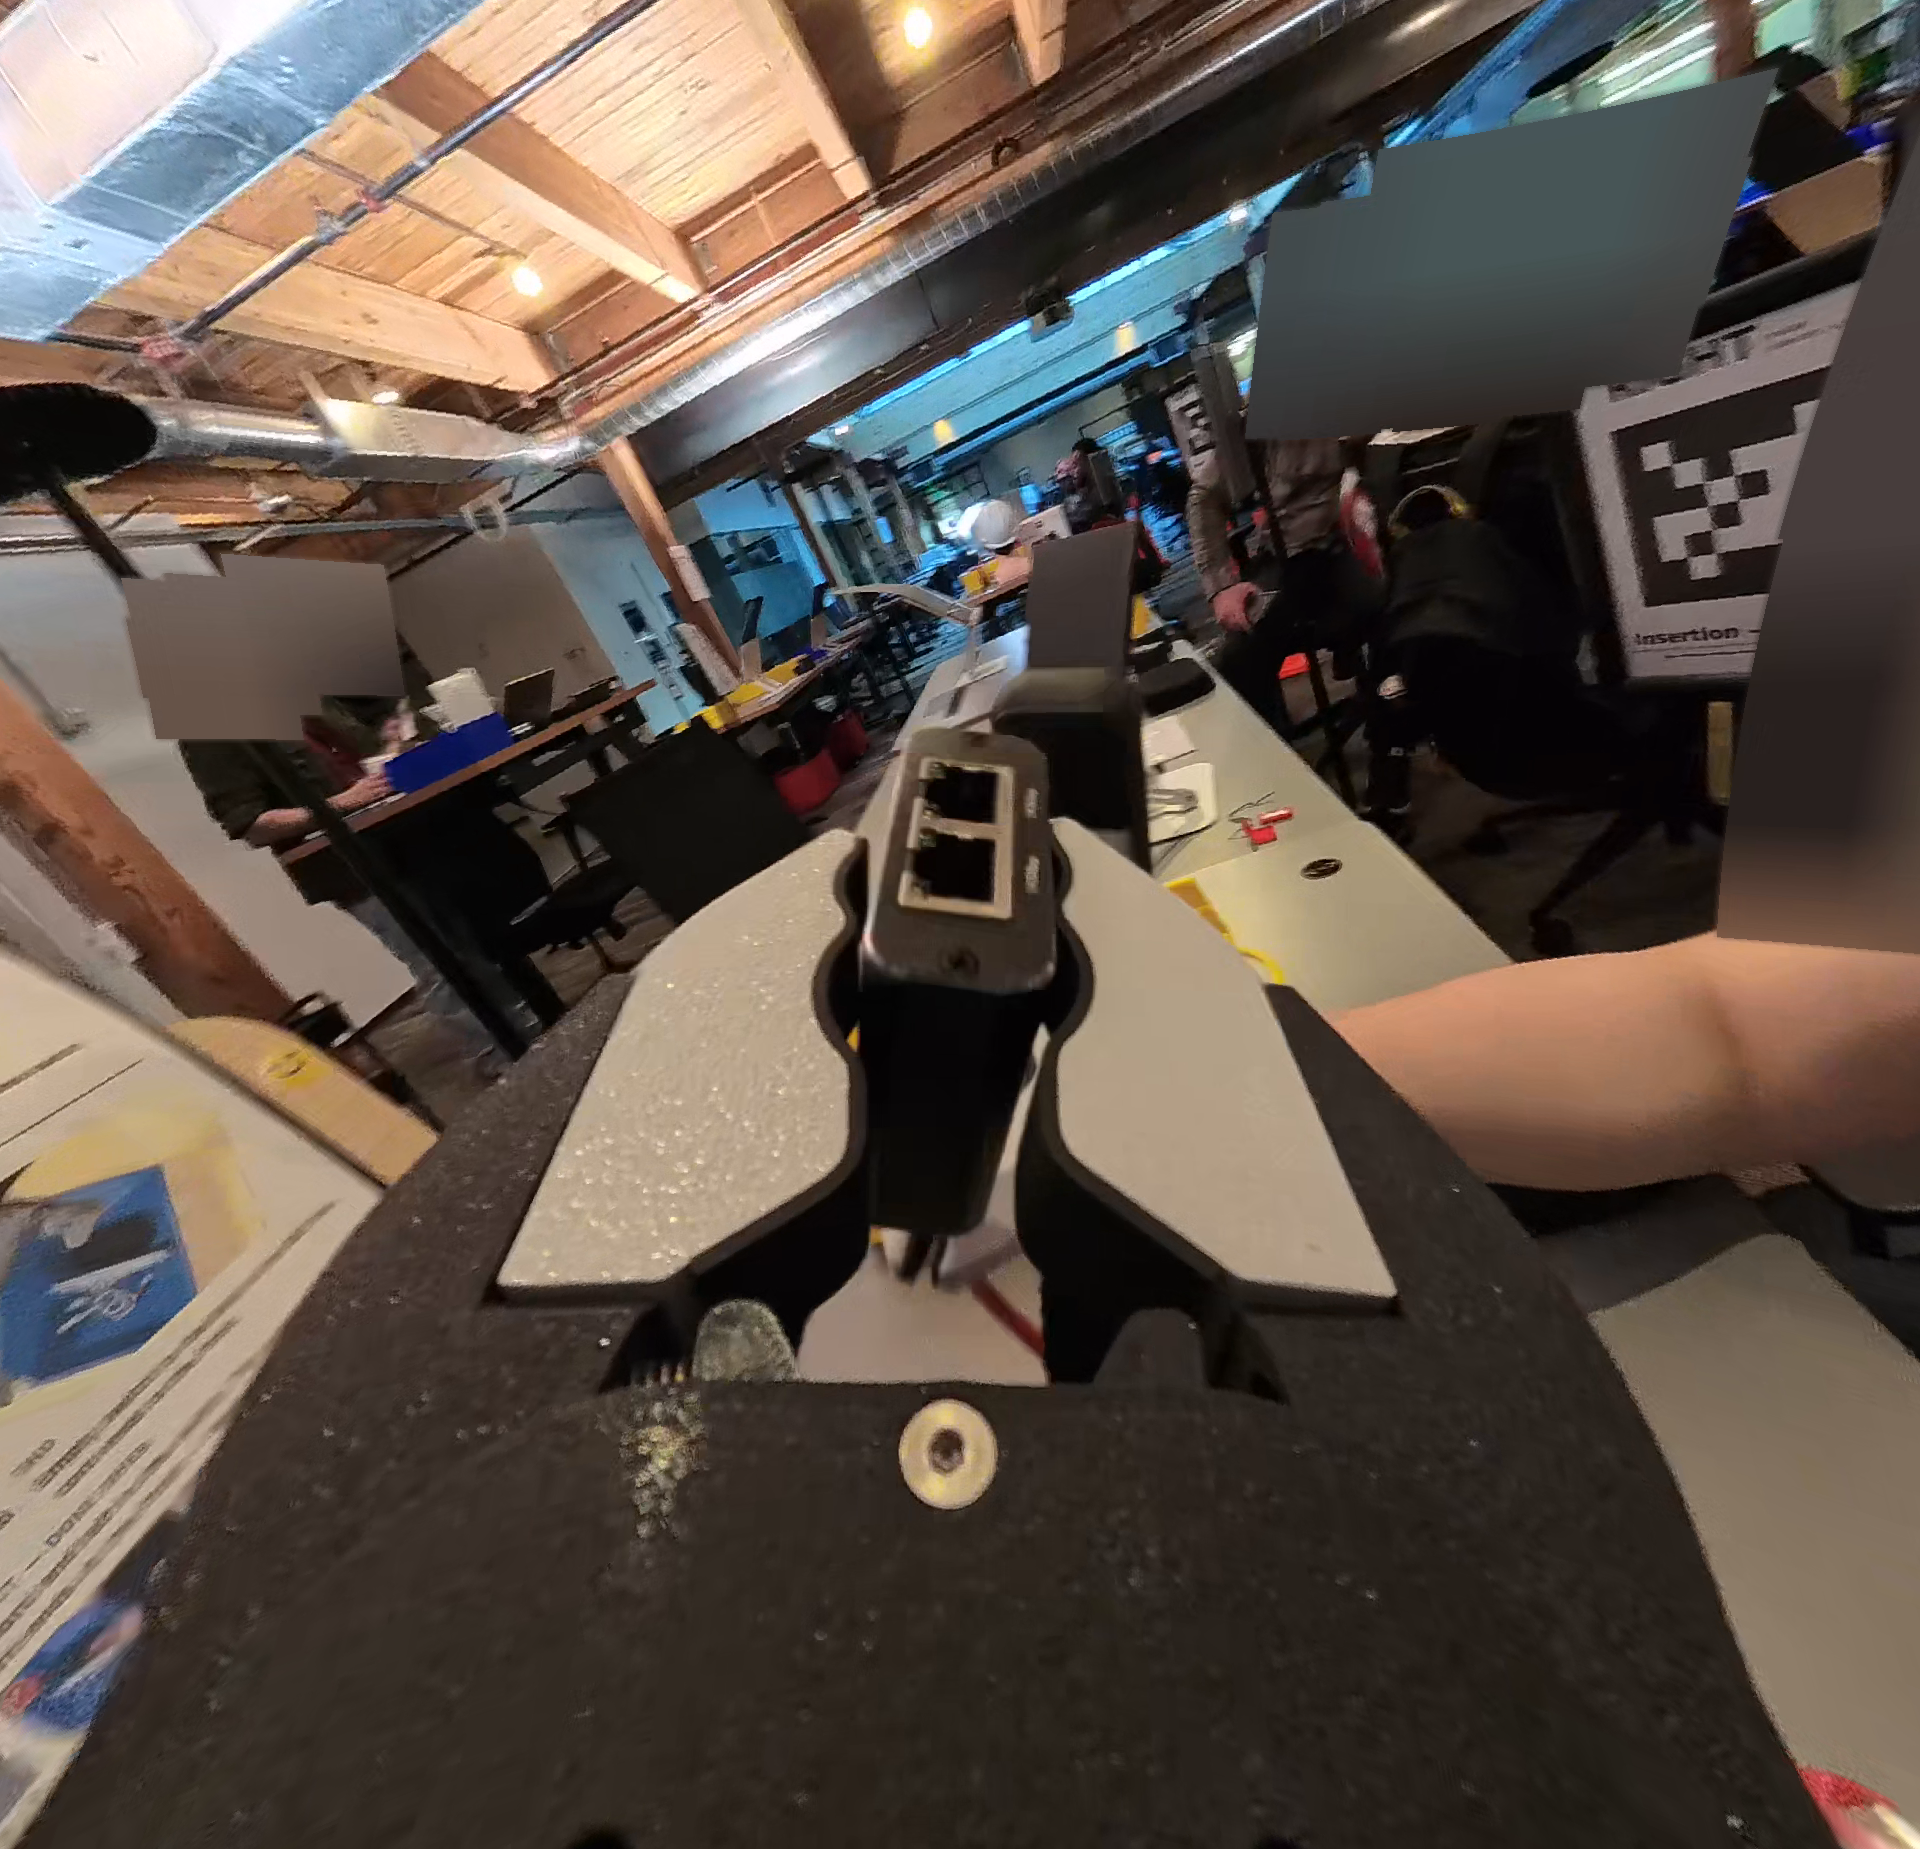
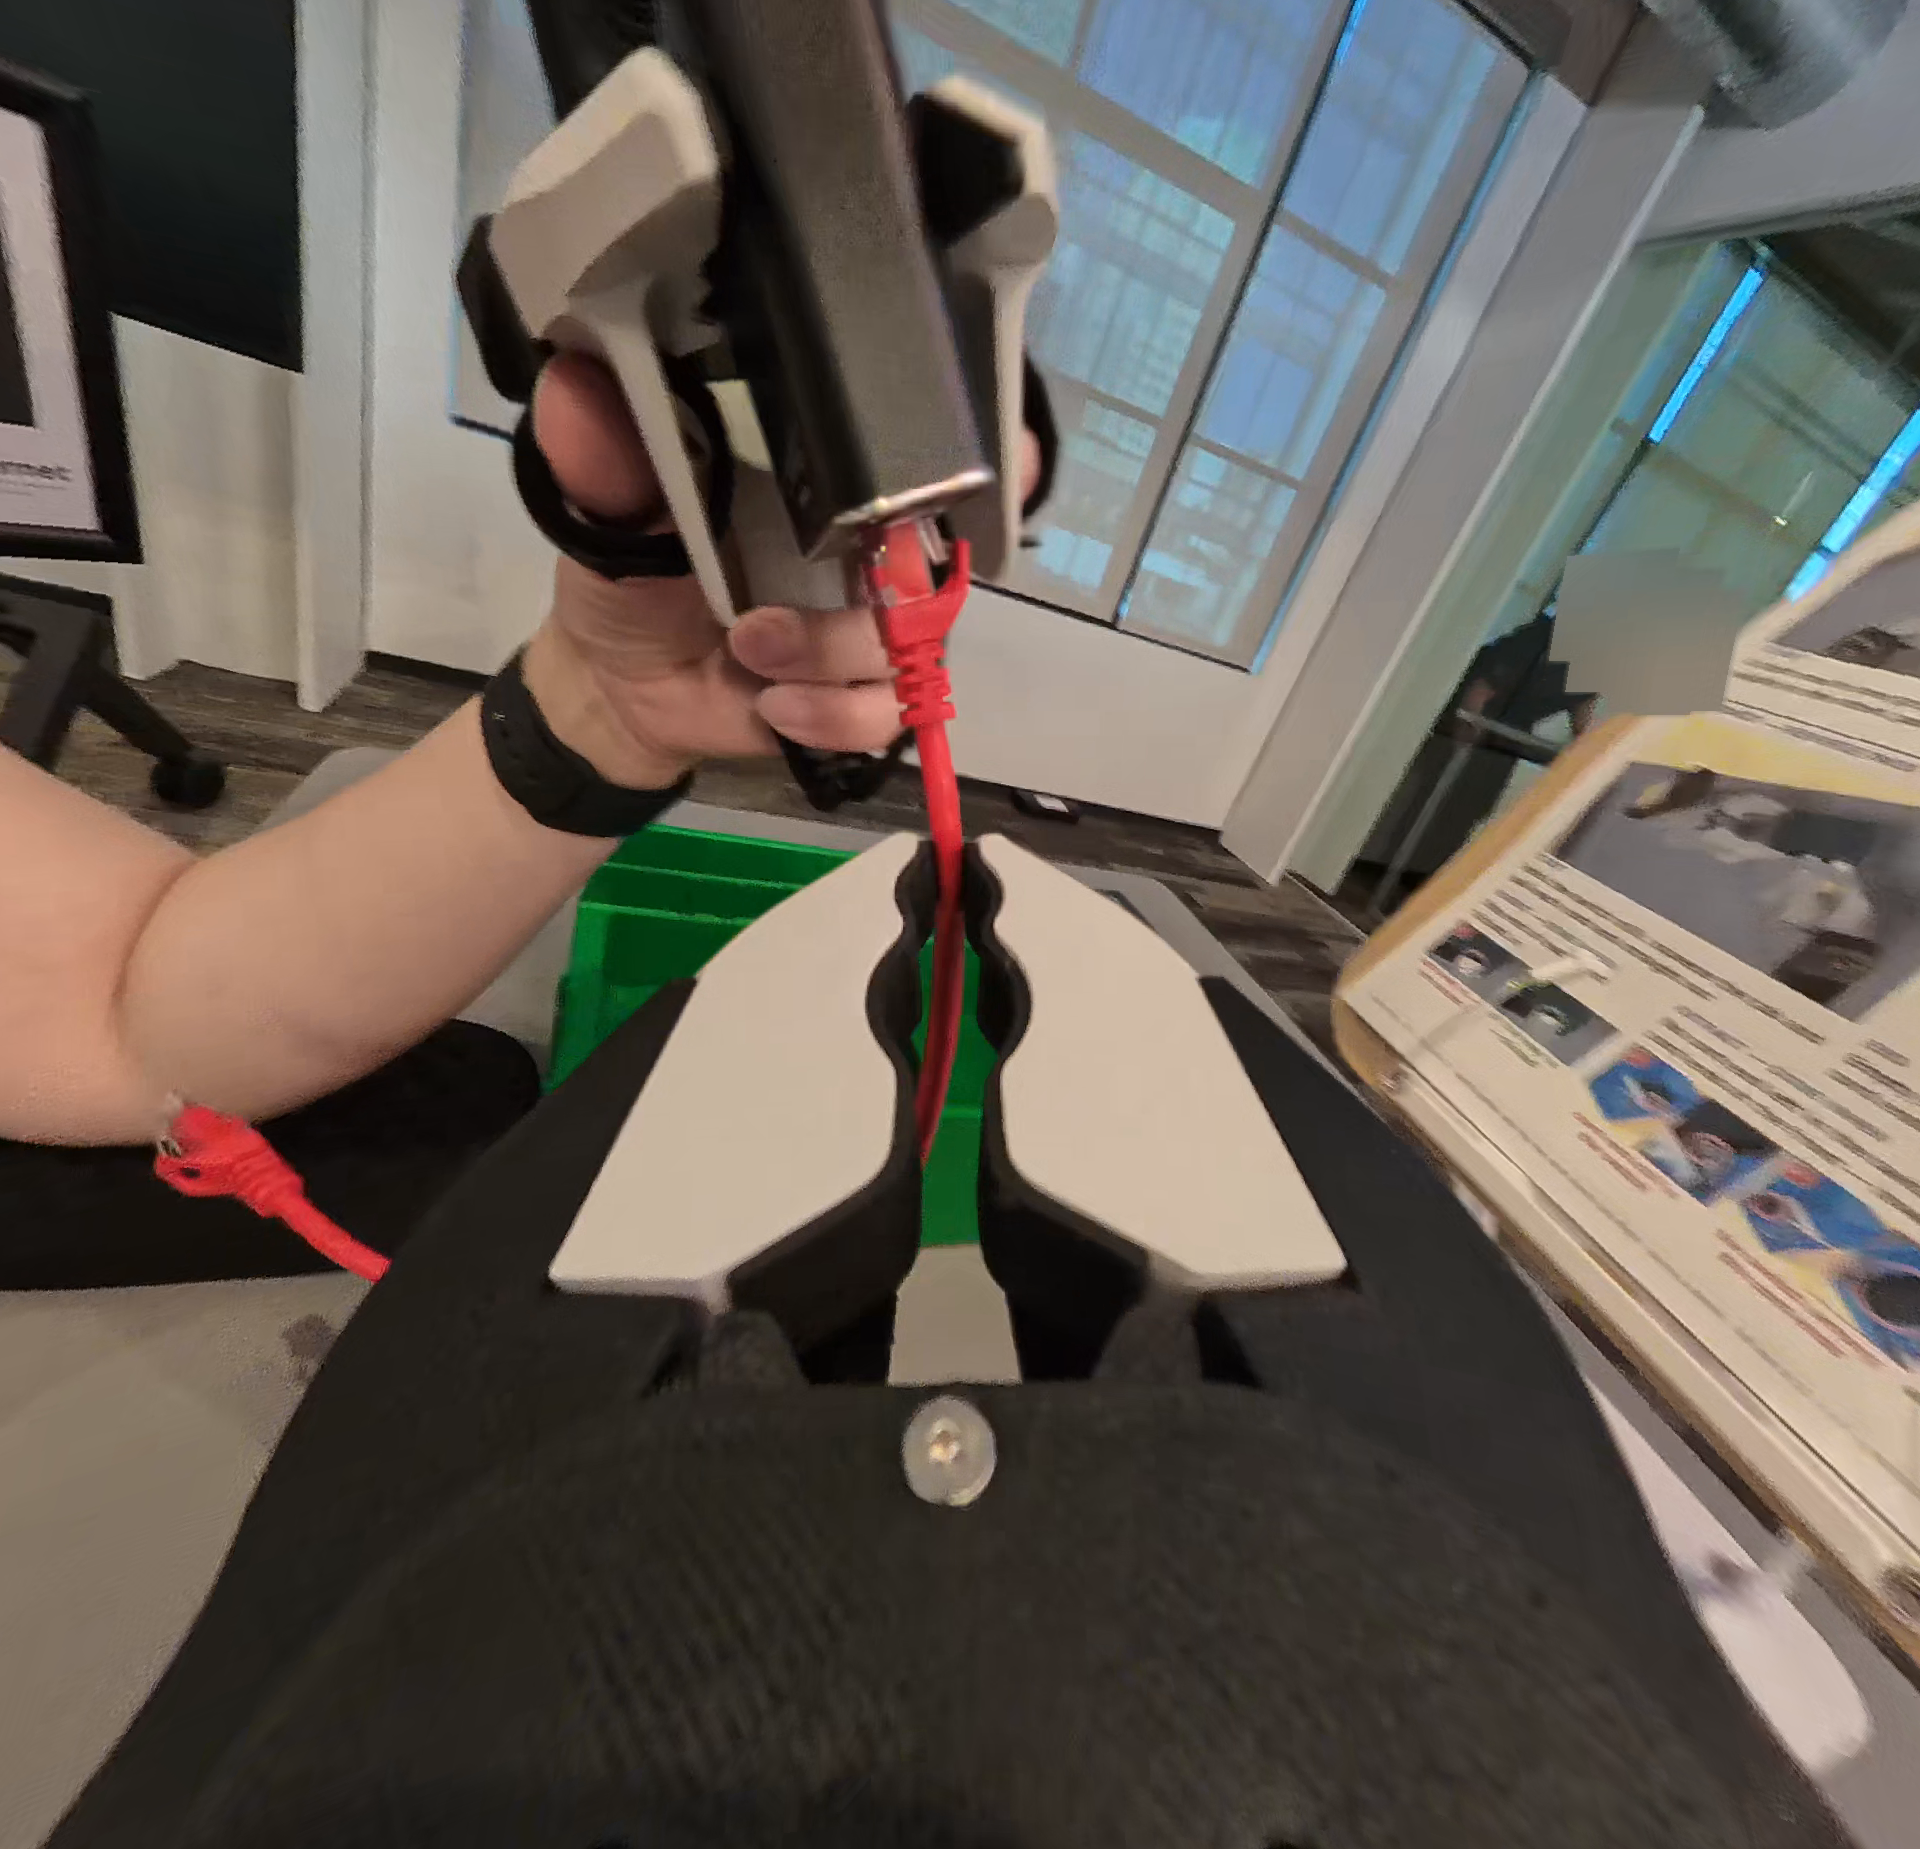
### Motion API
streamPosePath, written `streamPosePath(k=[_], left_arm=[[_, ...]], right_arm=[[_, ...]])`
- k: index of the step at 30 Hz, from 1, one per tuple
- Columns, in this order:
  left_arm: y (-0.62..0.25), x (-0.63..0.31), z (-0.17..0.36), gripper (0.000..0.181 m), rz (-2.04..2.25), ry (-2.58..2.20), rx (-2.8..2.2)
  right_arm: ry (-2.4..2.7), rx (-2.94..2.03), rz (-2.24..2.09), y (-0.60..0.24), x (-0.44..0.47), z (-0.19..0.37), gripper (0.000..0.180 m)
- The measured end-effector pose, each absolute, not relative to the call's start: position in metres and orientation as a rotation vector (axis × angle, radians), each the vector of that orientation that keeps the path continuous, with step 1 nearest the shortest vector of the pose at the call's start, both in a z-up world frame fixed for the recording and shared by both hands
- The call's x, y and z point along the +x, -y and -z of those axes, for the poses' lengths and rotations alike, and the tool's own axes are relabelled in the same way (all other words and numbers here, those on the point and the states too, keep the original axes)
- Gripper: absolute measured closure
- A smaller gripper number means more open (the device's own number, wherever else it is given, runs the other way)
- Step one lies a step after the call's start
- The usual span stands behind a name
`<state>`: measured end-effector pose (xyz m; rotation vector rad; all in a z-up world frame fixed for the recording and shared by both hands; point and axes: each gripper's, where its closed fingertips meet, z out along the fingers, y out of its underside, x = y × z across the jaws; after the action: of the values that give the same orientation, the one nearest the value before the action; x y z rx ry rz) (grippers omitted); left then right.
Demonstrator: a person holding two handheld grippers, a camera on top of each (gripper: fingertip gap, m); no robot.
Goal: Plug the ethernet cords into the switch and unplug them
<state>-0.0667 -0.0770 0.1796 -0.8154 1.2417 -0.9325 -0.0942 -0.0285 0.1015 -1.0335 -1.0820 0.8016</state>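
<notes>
The left tool (image 1: 956, 926) clamps the black switch (image 1: 961, 864), held in the air above the tabletop (image 1: 1351, 916). The right tool (image 2: 945, 864) pinches a red ethernet cord (image 2: 940, 968) whose plug sits in the switch's near end. A green bin (image 2: 644, 926) lies beyond; its contents are hidden.

Evenly bright in both views. Warm glare from ceiling lamps (image 1: 916, 25) in the upper middle of the left wrist view; cool daylight through tall windows (image 2: 1226, 272) in the upper right of the right wrist view. Strongly bowed by wide-angle distortion toward every edge. Smeared with motion blur over printed sheets (image 2: 1662, 1030) at right and over the lower left corner of the left wrist view.
</notes>
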Motion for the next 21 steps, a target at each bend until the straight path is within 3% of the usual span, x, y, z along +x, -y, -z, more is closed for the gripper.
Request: streamPosePath(k=[5,12,21], left_arm=[[0.036,-0.087,-0.176,0.132,0.557,-1.163,-0.932],[0.011,-0.089,-0.151,0.125,-0.079,-1.247,-1.038],[-0.018,-0.074,-0.122,0.155,-0.295,-1.294,-1.103]], right_arm=[[1.103,-1.146,-0.388,-0.007,-0.052,-0.119,0.174],[1.132,-1.197,0.272,-0.026,-0.020,-0.126,0.174],[1.157,-1.144,0.502,-0.016,-0.017,-0.131,0.174]])
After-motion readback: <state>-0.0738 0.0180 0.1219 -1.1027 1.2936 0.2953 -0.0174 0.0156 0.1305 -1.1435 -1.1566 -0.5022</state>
